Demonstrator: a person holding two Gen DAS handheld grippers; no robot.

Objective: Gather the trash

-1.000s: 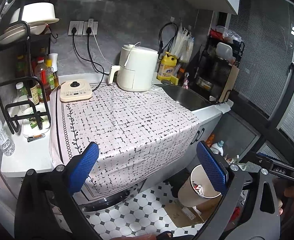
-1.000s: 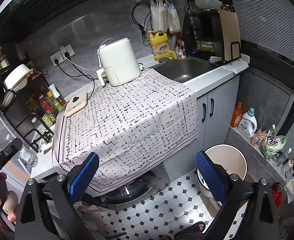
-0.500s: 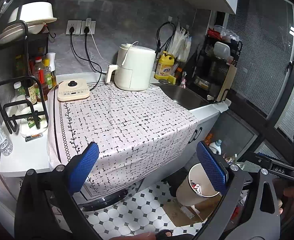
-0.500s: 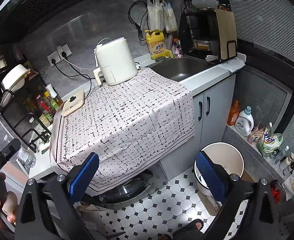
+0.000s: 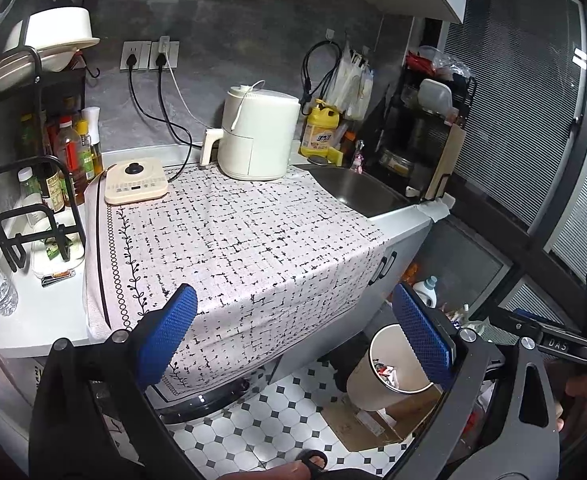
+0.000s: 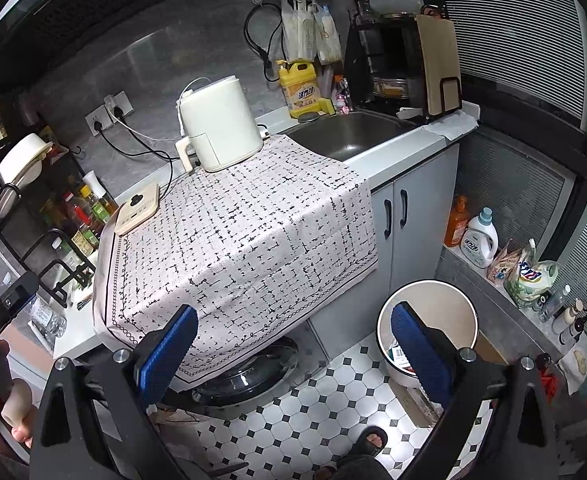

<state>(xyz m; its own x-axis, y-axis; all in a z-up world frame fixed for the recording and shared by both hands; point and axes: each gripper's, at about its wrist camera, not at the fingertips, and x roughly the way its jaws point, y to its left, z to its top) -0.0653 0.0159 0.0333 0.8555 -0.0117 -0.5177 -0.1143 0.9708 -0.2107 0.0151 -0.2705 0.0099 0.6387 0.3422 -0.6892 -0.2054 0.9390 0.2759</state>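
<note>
Trash bin (image 5: 389, 372) on the tiled floor, near right of the counter.
We hold the left gripper (image 5: 297, 344) and right gripper (image 6: 293, 350) above the patterned cloth (image 5: 229, 248), both with jaws wide apart and empty; scraps of litter lie inside the bin, beside the grey cabinet (image 6: 409, 216).

A matt woven cloth (image 5: 237, 248) (black-flecked) drapes the counter beside a brushed-metal sink (image 5: 353, 188) and glossy plastic fryer (image 5: 257, 136).
</note>
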